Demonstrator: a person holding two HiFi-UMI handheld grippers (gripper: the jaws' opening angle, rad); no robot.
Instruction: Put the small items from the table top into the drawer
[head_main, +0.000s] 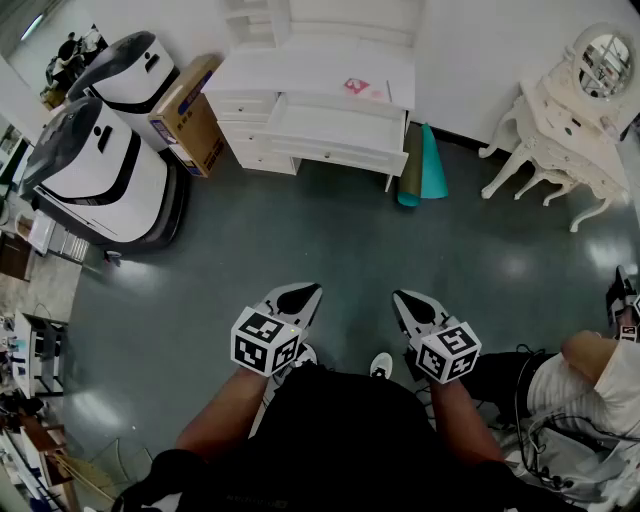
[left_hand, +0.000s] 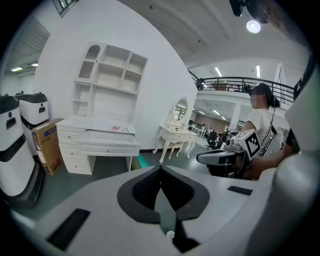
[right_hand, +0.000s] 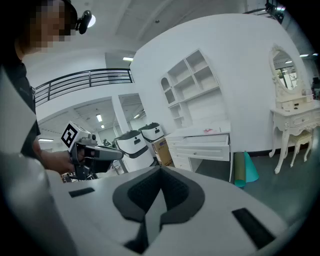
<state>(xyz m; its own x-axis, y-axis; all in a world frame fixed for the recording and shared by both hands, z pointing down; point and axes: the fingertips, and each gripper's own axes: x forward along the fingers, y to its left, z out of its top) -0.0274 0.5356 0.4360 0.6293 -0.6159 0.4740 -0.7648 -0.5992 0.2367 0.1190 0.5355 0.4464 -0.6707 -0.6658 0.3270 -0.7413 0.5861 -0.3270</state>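
Your left gripper (head_main: 304, 291) and right gripper (head_main: 403, 298) are clenched empty; far ahead, the white drawer (head_main: 335, 125) stands open

A cardboard box (head_main: 190, 115) stands on the dark grey floor (head_main: 330, 240). Just left of the box is a white-and-black machine (head_main: 100, 175), with a second machine (head_main: 132, 70) beyond it. Well right of the box lie a teal roll (head_main: 433, 165) and an olive roll (head_main: 409, 170), touching. Farther right stands an ornate white dressing table (head_main: 555, 135) with an oval mirror (head_main: 603, 52).
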